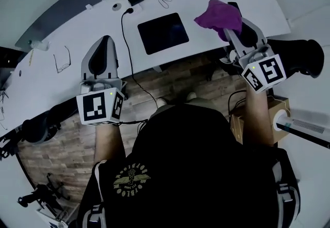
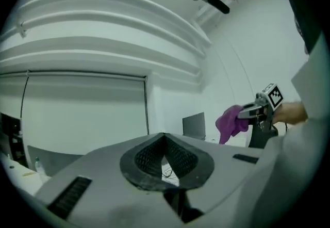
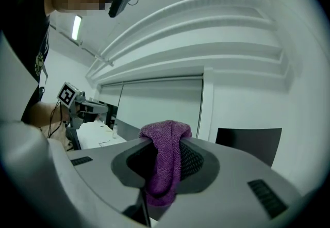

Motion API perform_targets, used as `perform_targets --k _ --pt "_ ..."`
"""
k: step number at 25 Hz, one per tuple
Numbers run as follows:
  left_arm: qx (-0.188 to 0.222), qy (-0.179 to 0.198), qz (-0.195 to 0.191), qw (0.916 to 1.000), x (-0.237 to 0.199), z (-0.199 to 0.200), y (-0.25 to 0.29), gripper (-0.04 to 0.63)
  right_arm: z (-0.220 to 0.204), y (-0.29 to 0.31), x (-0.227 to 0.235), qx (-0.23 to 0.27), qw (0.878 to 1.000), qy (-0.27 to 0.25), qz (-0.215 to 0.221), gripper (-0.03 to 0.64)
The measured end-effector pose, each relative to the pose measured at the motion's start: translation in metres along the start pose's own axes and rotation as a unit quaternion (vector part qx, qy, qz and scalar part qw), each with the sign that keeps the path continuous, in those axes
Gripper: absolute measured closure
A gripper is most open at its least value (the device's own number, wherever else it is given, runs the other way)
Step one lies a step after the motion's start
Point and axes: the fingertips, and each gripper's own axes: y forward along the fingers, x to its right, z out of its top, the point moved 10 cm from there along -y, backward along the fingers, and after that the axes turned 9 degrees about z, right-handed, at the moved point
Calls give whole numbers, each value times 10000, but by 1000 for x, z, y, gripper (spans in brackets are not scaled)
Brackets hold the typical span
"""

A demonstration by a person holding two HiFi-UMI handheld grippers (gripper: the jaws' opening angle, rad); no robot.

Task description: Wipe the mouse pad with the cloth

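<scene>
Black-shirted person point(image 1: 196, 170) faces the white desk point(image 1: 268, 5). Right gripper point(image 1: 232, 30) pinches the purple cloth point(image 1: 219, 14) just right of the mouse pad point(image 1: 163, 32); the pad lies leftward, long axis along the desk edge. Left gripper point(image 1: 103, 45): jaws pressed together, empty, farther off

Mouse pad point(image 1: 163, 32): black rectangle, flat at the centre of the white desk point(image 1: 201, 41). Cloth point(image 1: 219, 15): purple, bunched, raised at its right, clamped in the right gripper point(image 3: 164, 162).
</scene>
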Motion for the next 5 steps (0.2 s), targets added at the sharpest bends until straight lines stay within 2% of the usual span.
perform_targets --k 5 --pt "-26 39 7 10000 47 9 12 592 -7 -27 32 51 9999 75 99 529"
